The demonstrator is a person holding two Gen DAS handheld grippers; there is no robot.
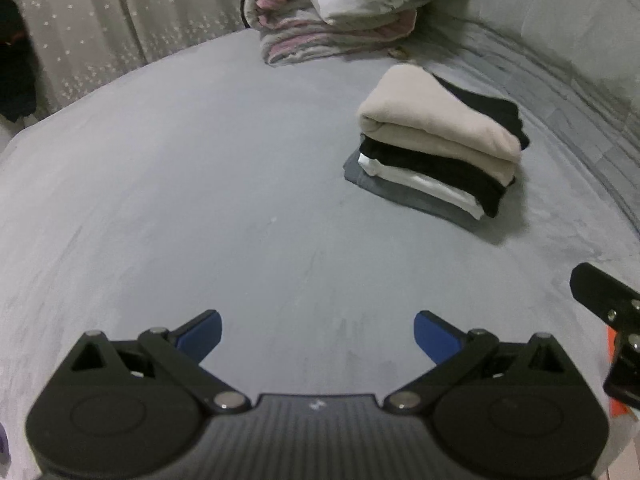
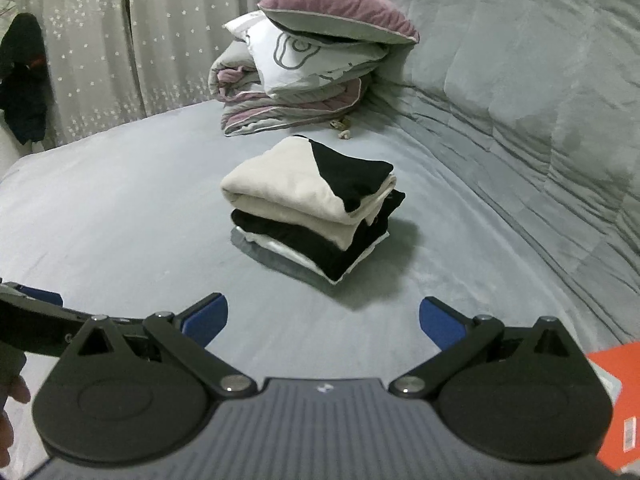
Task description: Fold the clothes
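Because both the left gripper (image 1: pixel 318 332) and the right gripper (image 2: pixel 323 320) hover with jaws spread wide and nothing between them, the likeliest slip is a careless reach nudging the neat stack of 4 folded garments (image 2: pixel 312 216) and skewing it on the soft grey plush bed cover (image 2: pixel 120 208). That stack sits ahead of the right gripper, apart from both: a cream-and-black sweater on top, then black, white and grey layers, edges slightly staggered.

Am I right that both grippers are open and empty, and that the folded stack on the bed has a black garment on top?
Not quite: the stack is topped by a cream garment, as the right wrist view shows; black lies beneath it. The left gripper and right gripper are indeed open and empty.
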